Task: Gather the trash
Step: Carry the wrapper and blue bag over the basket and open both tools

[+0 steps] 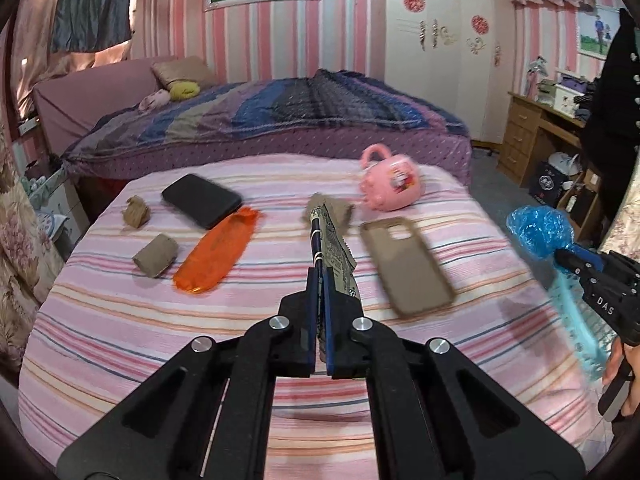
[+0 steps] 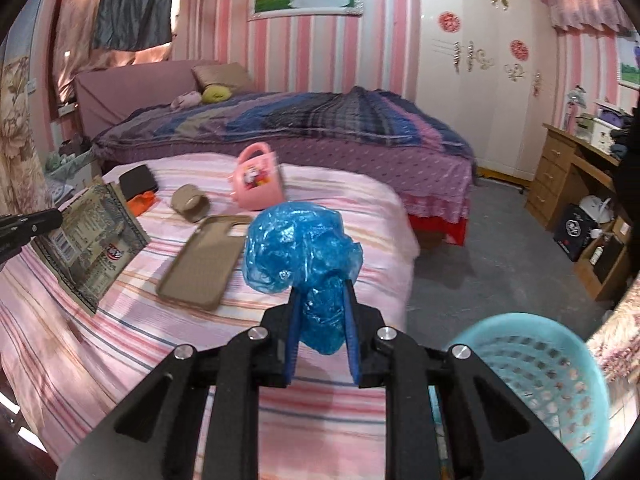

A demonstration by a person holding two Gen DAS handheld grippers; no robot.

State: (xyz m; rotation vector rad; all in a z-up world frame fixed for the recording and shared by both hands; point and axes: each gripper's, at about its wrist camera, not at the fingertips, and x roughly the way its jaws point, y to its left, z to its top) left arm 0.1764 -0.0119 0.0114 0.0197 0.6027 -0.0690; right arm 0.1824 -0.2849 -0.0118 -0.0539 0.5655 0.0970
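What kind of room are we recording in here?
Most likely a home bedroom. A bed with a striped quilt and a pillow fills the back, a white wardrobe stands against the pink striped wall, and a wooden desk with drawers sits to the right.

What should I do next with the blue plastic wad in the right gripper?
Probably swing the right gripper right and down over the turquoise basket, then open. It is already clamped on the blue plastic wad, lifted off the striped bed, and the basket stands open-topped just beside it.
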